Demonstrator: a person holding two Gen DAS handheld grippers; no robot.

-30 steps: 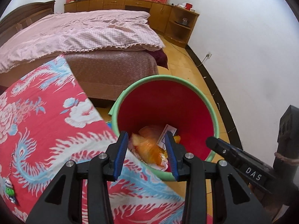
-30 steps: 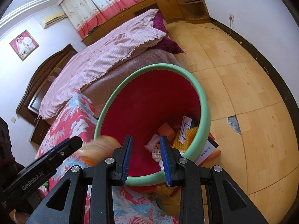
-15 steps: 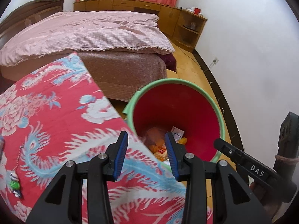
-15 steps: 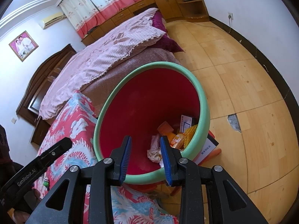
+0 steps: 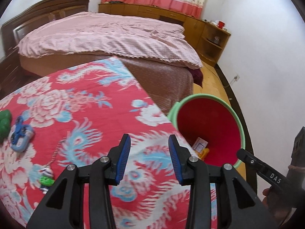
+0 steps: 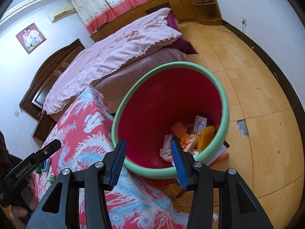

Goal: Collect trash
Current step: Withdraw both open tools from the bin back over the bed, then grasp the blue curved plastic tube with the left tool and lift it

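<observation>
The left tool (image 5: 149, 157) hangs over the table (image 5: 85, 114), which is draped in a red cloth with blue and white phoenix and peony print; its blue pads stand apart with nothing between them. The right tool (image 6: 148, 161) points down at the near rim of the waste bin (image 6: 225, 103), a red bucket with a pale green rim standing on the floor just beside the table's edge. Its jaws have just been opening and nothing is between them. Trash already lies in the bin's bottom: an orange packet (image 6: 190, 140), a spiky yellow piece (image 6: 206, 135), a small white carton (image 6: 201, 123) and a crumpled pinkish tissue (image 6: 167, 149).

The step in hand looks like going back for the next item. What remains on the cloth sits at the far left of the left wrist view: a blue fidget spinner (image 5: 21, 136), a green lump (image 5: 4, 121) just beside it, and nearer the tool a small striped charm on a cord (image 5: 46, 173) with a green bit next to it. Whether these count as trash cannot be told from here. To do it well, the left tool should swing toward them, widen its jaws before descending, and straddle one item only. The cord is thin and lies flat, so pinching the charm's body seems safer than the string. The soft cloth may bunch under the pads, so a light touch helps.

Beyond the table are a bed with a pink quilt (image 5: 106, 36), wooden cabinets (image 5: 211, 38) and bare floor (image 6: 257, 76); none blocks the reach. The two tools are close, and the bin's rim sits near the table edge.
</observation>
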